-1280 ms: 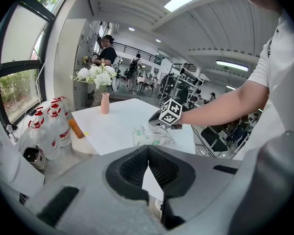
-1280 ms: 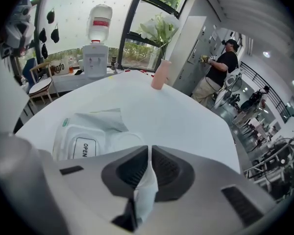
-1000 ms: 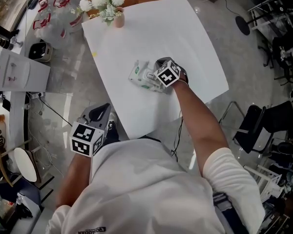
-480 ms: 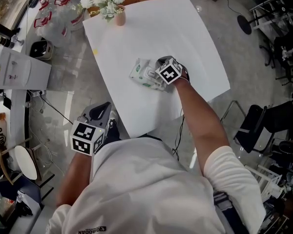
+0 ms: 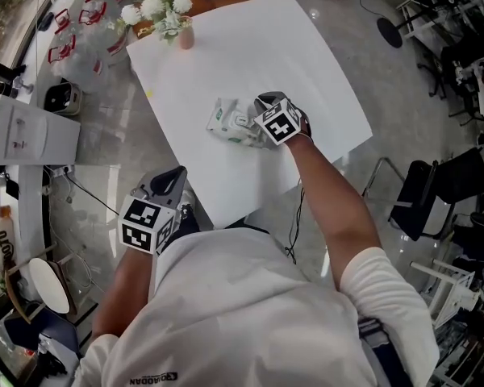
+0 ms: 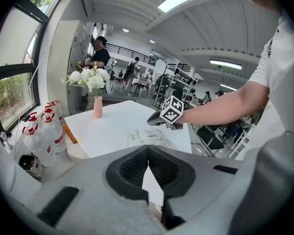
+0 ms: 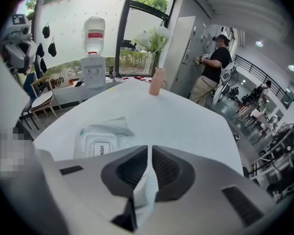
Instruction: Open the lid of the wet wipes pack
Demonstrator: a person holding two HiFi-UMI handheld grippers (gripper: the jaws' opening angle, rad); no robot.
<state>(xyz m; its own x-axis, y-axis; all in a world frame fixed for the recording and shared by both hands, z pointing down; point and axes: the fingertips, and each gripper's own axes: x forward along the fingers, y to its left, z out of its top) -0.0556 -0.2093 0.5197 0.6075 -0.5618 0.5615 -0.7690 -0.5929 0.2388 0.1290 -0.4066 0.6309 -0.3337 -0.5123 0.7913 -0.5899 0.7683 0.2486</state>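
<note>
Body side: left gripper point(image 5: 171, 180) held low, off the table point(image 5: 250, 47), jaws pressed together on nothing. Further out, right gripper point(image 7: 149, 156) clamped tight on crinkled white film at the near end of the wipes pack point(image 7: 108, 130). Lies flat around mid-table. Looks light and soft, a slick floppy pouch; probably slides or lifts if tugged, so wants pinning down. Stiff plastic lid point(image 7: 97, 148) on top, rounded rectangle, marked OPEN; best hold judged to be its free lip, not the film. Beyond, pink vase point(image 5: 185, 35) with white flowers at the far corner.
</note>
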